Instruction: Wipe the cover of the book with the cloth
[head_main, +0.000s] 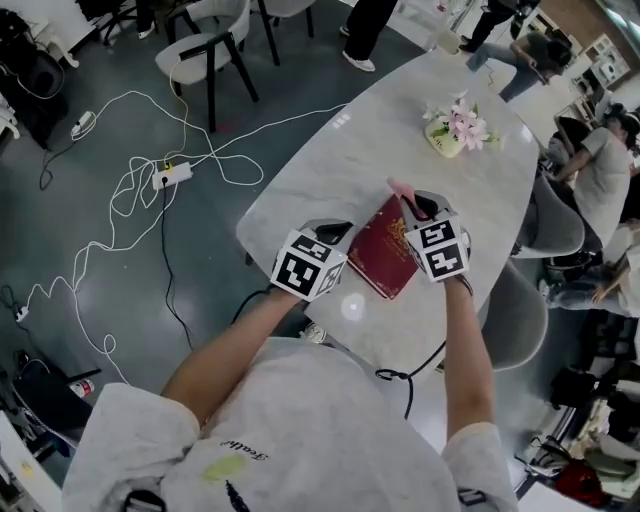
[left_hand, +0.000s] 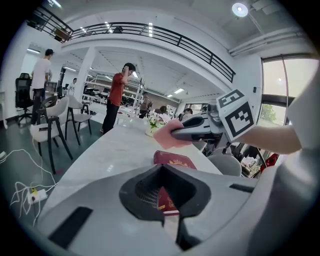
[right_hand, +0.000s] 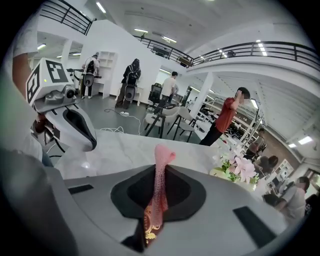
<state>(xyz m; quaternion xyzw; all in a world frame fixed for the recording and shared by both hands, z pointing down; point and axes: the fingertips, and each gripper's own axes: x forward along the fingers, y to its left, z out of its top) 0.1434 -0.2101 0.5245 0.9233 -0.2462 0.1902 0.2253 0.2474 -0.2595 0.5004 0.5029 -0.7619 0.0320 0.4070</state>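
A dark red book (head_main: 383, 258) with a gold emblem lies flat on the white marble table (head_main: 400, 130) in front of me. My right gripper (head_main: 415, 207) hovers over the book's far end, shut on a pink cloth (head_main: 400, 188) that sticks out past its tips. In the right gripper view the cloth (right_hand: 161, 170) stands up between the jaws, with the book (right_hand: 149, 227) showing below. My left gripper (head_main: 340, 232) sits at the book's left edge, jaws together and empty. In the left gripper view the book (left_hand: 174, 161) lies just ahead, under the cloth (left_hand: 167, 137).
A vase of pink flowers (head_main: 455, 128) stands farther along the table. Chairs (head_main: 215, 45) stand on the floor to the left, another chair (head_main: 515, 310) is tucked in at the table's right. A power strip with white cables (head_main: 172, 175) lies on the floor. Several people are around.
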